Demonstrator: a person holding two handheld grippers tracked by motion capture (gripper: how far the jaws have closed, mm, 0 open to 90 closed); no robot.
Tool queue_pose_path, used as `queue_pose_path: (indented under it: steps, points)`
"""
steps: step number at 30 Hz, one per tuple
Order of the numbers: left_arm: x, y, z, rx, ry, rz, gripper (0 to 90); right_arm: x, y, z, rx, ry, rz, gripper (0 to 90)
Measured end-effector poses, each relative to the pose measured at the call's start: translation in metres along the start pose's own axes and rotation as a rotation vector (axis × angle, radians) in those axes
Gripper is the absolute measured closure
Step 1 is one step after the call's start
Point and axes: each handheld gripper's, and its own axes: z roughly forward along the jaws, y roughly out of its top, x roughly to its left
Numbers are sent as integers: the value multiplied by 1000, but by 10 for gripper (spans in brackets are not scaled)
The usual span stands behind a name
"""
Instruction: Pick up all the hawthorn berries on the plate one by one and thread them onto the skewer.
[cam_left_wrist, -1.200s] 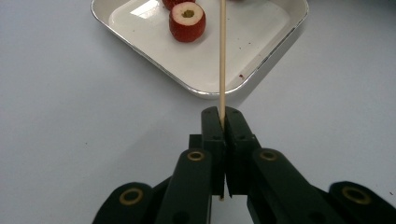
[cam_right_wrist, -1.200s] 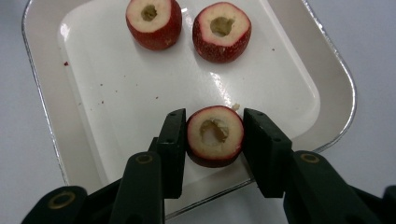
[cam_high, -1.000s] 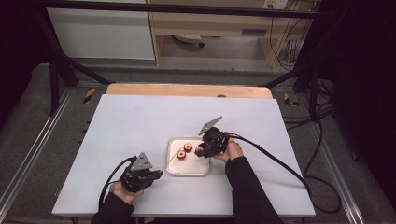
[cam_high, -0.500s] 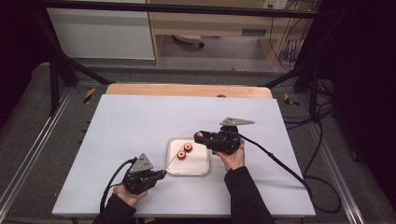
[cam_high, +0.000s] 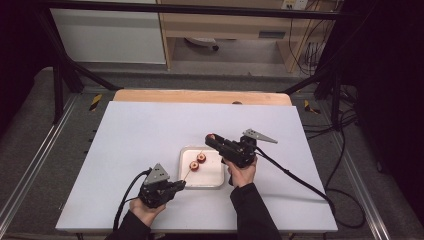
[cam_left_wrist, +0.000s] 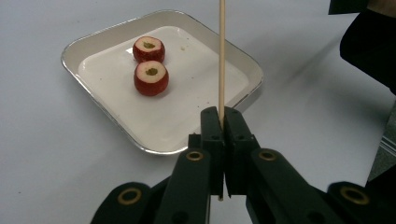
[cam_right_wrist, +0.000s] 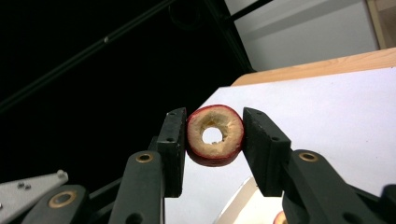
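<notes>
A white tray (cam_high: 216, 181) lies mid-table and holds two cored red fruit pieces (cam_high: 201, 157) (cam_high: 194, 166), which appear closer as fruit pieces (cam_left_wrist: 148, 49) (cam_left_wrist: 151, 78) on the tray (cam_left_wrist: 252, 70). My left gripper (cam_high: 181, 185) rests at the tray's near-left corner. It (cam_left_wrist: 223, 116) is shut on a thin wooden skewer (cam_left_wrist: 222, 56) that points over the tray. My right gripper (cam_high: 212, 140) hovers level above the tray's far-right side, pointing left. It (cam_right_wrist: 215, 140) is shut on a third red fruit ring (cam_right_wrist: 215, 135) with a hole through its middle.
The white table top (cam_high: 140, 130) has a wooden strip (cam_high: 200, 96) along its far edge. Cables trail from both grippers, the right one across the table (cam_high: 290, 175) to its right side. Dark frame posts (cam_high: 65, 70) stand beyond the far corners.
My right gripper has come up off the tray with the fruit ring, turned from pointing down to level, and drifted slightly right. The left gripper and skewer have stayed put.
</notes>
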Motion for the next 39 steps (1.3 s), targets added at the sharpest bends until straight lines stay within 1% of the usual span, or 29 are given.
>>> queue_pose_path:
  steps: [3,6,9,11,13,16,19,23,27,32,34,39]
  points:
    - [-1,2,2,0,-3,-8,880,2,1,-1,-35,-3,25,617]
    - [-3,5,4,-6,5,-10,881,3,2,-1,-73,2,55,618]
    - [-5,10,7,-23,10,-20,880,4,2,-1,-93,4,81,617]
    - [-7,13,11,-31,4,-33,881,4,1,-1,-107,12,98,618]
    - [-8,15,14,-39,-14,-52,880,5,1,-1,-115,9,99,618]
    - [-11,18,19,-58,-11,-70,881,5,1,0,-133,10,98,618]
    - [-11,21,23,-83,-16,-116,881,5,1,0,-151,9,101,618]
    - [-15,22,28,-99,-6,-147,880,5,1,0,-175,8,105,618]
    - [-20,22,33,-99,6,-144,880,4,0,1,-196,12,113,618]
    - [-25,22,34,-130,21,-147,880,4,0,1,-213,12,117,618]
    - [-26,22,33,-143,28,-150,881,4,0,1,-218,10,118,618]
    - [-25,23,33,-148,25,-160,881,4,-1,2,-225,15,128,618]
